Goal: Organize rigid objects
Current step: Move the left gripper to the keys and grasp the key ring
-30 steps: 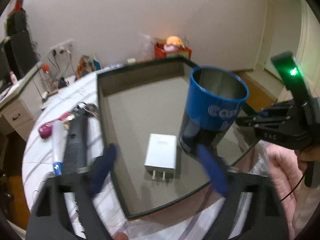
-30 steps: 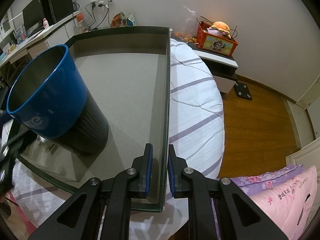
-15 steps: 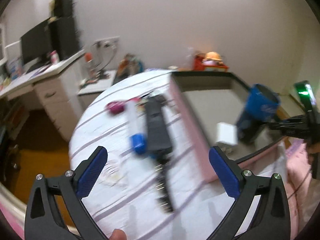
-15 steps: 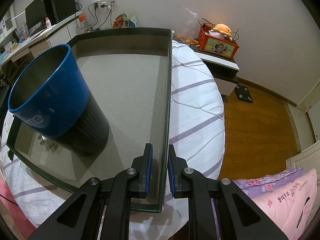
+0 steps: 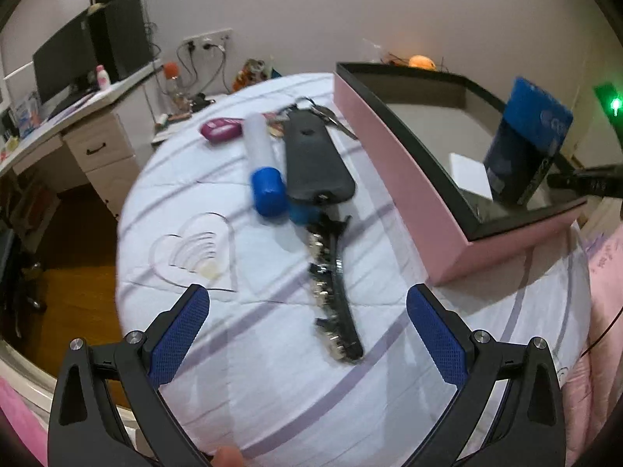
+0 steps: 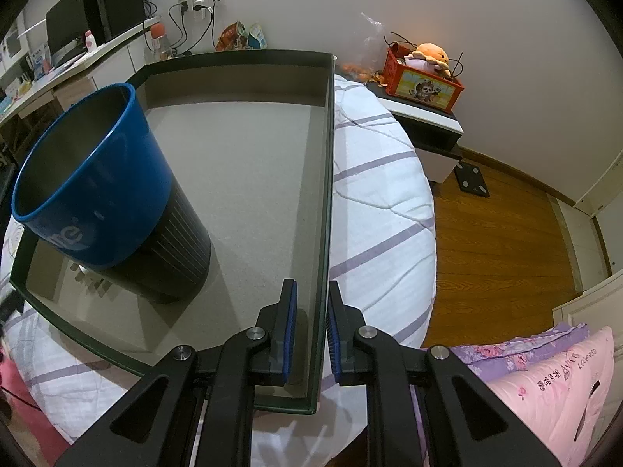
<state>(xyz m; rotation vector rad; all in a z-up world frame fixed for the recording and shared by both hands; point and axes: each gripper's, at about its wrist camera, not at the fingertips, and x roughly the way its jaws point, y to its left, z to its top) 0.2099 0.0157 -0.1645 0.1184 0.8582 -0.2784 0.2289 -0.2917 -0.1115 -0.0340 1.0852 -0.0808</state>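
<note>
The left gripper [image 5: 307, 311] gapes wide, jaws just opened, empty above the bed [image 5: 272, 389]. Just past it the hair clip [image 5: 333, 292] lies lengthwise, pointing toward the black case [image 5: 315, 163]. The right gripper [image 6: 311, 327] pinches the box [image 6: 325, 194] wall.

On the bed [image 5: 272, 369] we find the hair clip [image 5: 331, 292] in front of the case [image 5: 315, 163], the tube [image 5: 263, 163] on its left and the box [image 5: 409, 163] on its right. The cup [image 6: 105, 194] and charger [image 5: 469, 171] are in the box.
</note>
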